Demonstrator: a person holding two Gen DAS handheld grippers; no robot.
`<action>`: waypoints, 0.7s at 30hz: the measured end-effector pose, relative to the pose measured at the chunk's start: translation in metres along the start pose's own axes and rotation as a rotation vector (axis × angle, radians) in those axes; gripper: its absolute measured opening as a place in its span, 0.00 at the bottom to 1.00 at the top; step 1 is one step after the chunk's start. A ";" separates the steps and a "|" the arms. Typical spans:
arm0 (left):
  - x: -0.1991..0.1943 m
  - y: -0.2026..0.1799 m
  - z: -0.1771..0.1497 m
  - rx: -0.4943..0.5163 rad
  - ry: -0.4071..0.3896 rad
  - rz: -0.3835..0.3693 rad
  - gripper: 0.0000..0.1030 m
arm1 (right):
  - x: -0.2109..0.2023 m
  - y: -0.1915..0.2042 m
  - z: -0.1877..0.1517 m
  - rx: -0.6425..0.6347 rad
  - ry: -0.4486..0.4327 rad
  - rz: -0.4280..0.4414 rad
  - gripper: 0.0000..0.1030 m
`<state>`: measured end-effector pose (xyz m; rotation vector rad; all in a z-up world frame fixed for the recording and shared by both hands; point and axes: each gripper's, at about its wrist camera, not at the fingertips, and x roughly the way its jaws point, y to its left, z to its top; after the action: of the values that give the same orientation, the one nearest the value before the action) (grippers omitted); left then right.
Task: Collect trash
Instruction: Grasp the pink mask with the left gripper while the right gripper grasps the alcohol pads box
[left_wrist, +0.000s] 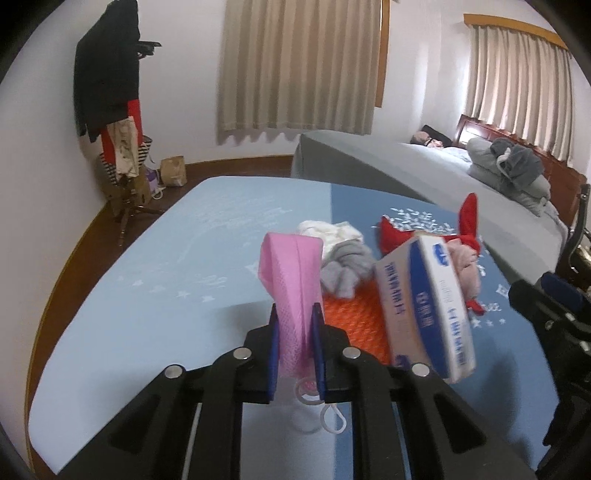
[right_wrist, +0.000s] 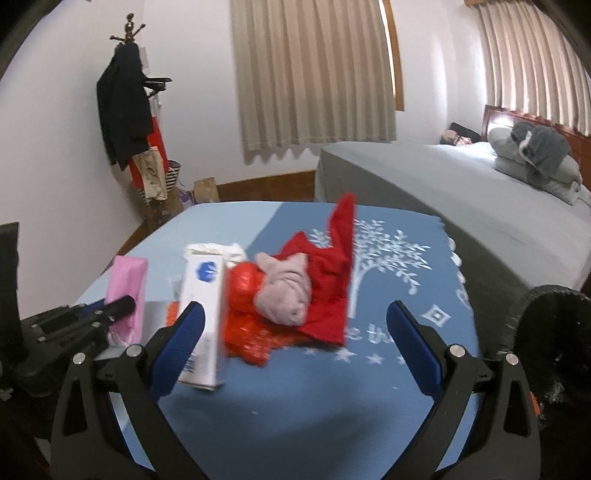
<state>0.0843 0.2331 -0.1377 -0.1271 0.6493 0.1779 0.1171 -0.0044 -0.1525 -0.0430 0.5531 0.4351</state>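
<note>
A soft pink mesh pouch (left_wrist: 291, 291) is clamped upright between the jaws of the left gripper (left_wrist: 295, 354). The right gripper (right_wrist: 295, 332) is held wide apart (nothing gripped), a rectangular cardboard box (right_wrist: 205, 325) beside its left jaw.

A coat rack (right_wrist: 130, 122) hung with dark clothing is seen at upper left. Beige curtains (right_wrist: 314, 74) are drawn above a grey bed (right_wrist: 461, 199) at right.

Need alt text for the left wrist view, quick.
The left gripper is shut on a pink mesh bag above a blue tablecloth. Just right, a white-and-blue box tilts, blurred, before grey, white and red cloths.
</note>
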 end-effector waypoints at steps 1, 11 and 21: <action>0.002 0.002 0.000 0.006 0.000 0.008 0.15 | 0.001 0.005 0.000 -0.007 -0.001 0.008 0.90; 0.007 0.018 -0.003 0.022 0.014 0.042 0.15 | 0.020 0.038 -0.002 -0.050 0.058 0.076 0.70; 0.003 0.028 -0.007 0.007 0.007 0.041 0.15 | 0.036 0.056 -0.004 -0.072 0.125 0.118 0.50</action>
<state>0.0763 0.2593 -0.1468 -0.1076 0.6593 0.2147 0.1195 0.0603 -0.1709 -0.1081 0.6650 0.5697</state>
